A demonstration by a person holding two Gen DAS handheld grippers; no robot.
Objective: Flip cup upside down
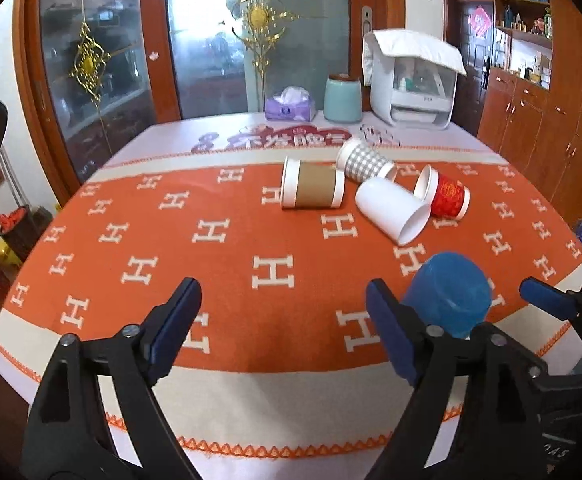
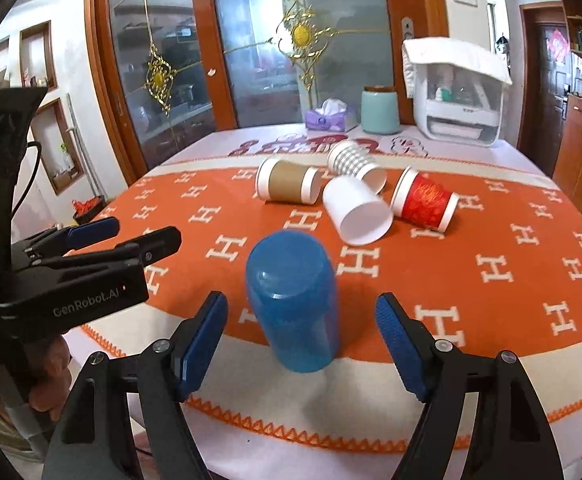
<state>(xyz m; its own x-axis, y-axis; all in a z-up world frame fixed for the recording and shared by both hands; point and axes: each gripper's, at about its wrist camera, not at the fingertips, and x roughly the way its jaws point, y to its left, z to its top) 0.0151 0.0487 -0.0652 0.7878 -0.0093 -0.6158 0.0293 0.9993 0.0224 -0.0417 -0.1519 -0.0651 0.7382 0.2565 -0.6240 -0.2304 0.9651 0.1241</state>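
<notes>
Blue cup (image 2: 293,304) stands inverted near the tablecloth's front edge (image 2: 331,412).

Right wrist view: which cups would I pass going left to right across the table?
Blue cup → brown cup → white cup → red cup. The checked cup overlaps behind, so I leave it out.

The tabletop (image 2: 491,320) wears an orange cloth (image 2: 511,272) patterned with white H letters, and a paler printed cover shows toward the top of the frame. Low in the centre a blue cup (image 2: 293,300) stands mouth-down. Above it four paper cups lie on their sides: brown-sleeved cup (image 2: 289,186), grey-checked cup (image 2: 355,164), white cup (image 2: 357,210), red cup (image 2: 425,202). Along the far edge sit a purple tissue box (image 2: 327,118), a pale green canister (image 2: 380,110) and a white appliance (image 2: 461,92).
</notes>
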